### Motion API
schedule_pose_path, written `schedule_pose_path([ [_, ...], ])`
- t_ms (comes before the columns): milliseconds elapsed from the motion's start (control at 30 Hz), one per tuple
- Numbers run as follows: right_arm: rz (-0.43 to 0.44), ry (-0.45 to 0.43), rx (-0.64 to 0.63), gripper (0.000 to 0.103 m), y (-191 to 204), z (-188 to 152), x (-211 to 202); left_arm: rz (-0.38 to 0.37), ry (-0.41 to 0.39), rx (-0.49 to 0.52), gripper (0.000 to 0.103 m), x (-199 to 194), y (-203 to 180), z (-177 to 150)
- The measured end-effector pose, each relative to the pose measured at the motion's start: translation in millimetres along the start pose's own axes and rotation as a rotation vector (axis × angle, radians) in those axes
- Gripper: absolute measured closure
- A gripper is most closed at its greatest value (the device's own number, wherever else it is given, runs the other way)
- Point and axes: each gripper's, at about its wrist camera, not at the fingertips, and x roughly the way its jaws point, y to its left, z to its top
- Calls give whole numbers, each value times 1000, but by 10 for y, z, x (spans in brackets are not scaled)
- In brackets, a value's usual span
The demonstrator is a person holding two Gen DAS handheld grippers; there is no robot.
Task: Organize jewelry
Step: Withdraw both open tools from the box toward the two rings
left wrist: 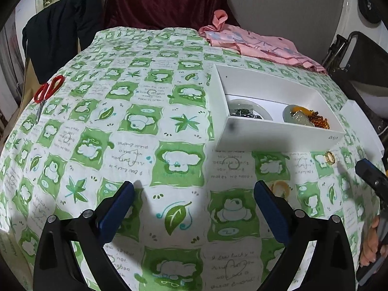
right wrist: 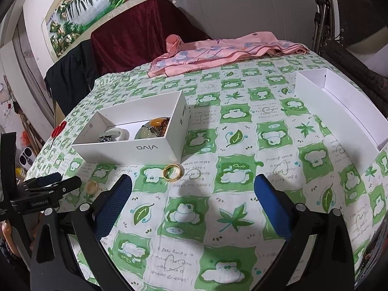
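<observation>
A white box [right wrist: 135, 149] holds bangles, beads and pendants [right wrist: 150, 131]; it also shows in the left wrist view [left wrist: 278, 135]. A gold ring [right wrist: 171, 172] lies on the cloth just in front of it, also in the left wrist view [left wrist: 330, 157]. A pale orange ring [right wrist: 91, 187] lies to its left, and also shows in the left wrist view [left wrist: 281, 188]. My right gripper [right wrist: 192, 194] is open and empty, just short of the gold ring. My left gripper [left wrist: 194, 198] is open and empty over bare cloth.
An empty white box lid [right wrist: 339, 106] stands at the right. Red scissors [left wrist: 47, 92] lie at the table's left edge. A pink cloth [right wrist: 218, 53] lies at the far side. The green-patterned tablecloth [left wrist: 145, 121] covers the table.
</observation>
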Motion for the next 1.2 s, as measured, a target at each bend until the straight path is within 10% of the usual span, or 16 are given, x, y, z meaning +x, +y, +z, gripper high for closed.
schedule_pose_path([
  [533, 21, 94, 36, 6, -40, -41, 148, 52, 11, 70, 5, -17, -72, -101],
  [1033, -120, 186, -203, 6, 311, -133, 315, 57, 9, 72, 4, -37, -87, -123],
  [1200, -41, 161, -195, 22, 303, -78, 285, 63, 6, 74, 4, -48, -82, -126],
])
